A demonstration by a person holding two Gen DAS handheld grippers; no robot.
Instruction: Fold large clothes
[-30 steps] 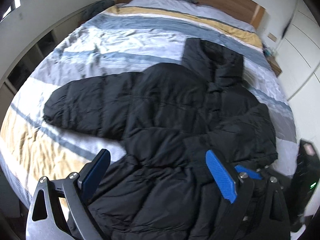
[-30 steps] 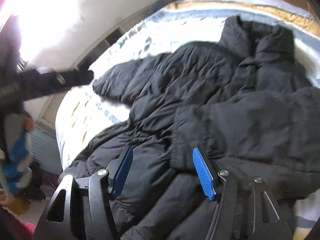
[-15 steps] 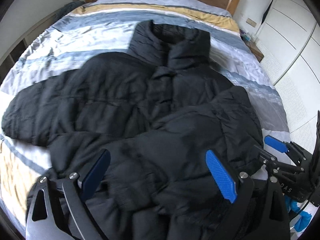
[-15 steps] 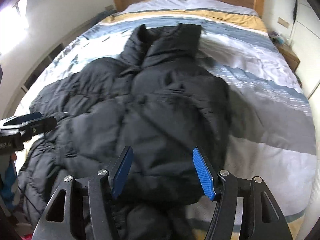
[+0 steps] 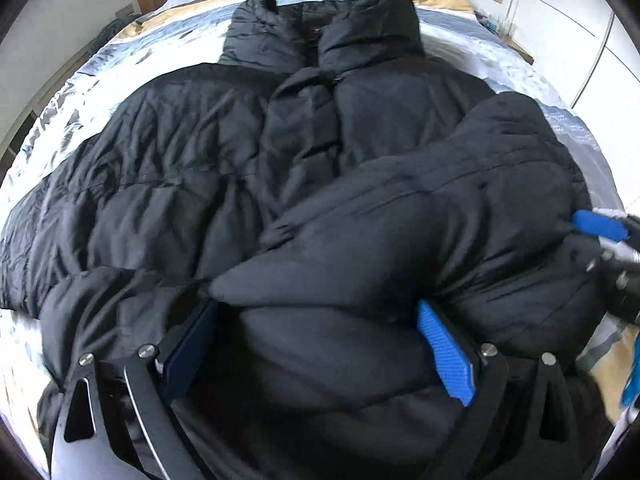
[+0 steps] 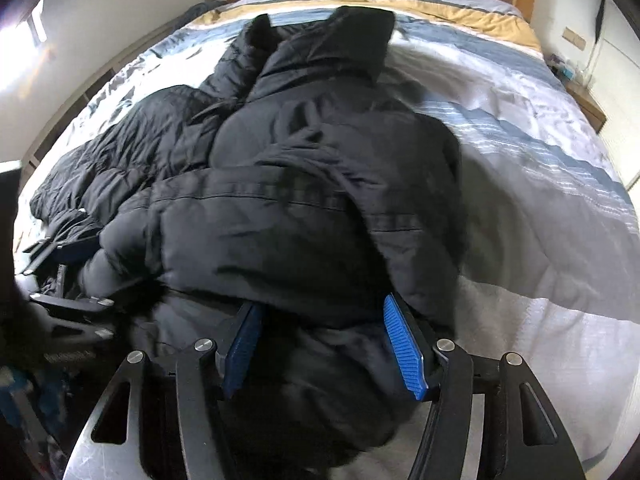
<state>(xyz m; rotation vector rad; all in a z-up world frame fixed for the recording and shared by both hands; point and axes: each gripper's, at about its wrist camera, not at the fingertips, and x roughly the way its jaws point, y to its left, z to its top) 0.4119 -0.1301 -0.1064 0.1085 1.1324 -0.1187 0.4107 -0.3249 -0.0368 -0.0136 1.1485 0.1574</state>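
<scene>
While both grippers tip steeply down over the bed (image 6: 540, 208), the black puffer jacket (image 5: 280, 184) bulges between the spread jaws of the left gripper (image 5: 320, 344) and right gripper (image 6: 324, 340); grip unclear. Both have dropped closer since the earlier frames.

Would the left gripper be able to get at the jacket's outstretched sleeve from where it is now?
Probably yes. The left gripper stands open over the jacket's hem, and the outstretched sleeve lies flat on the bed, uncovered, with nothing between them.
</scene>
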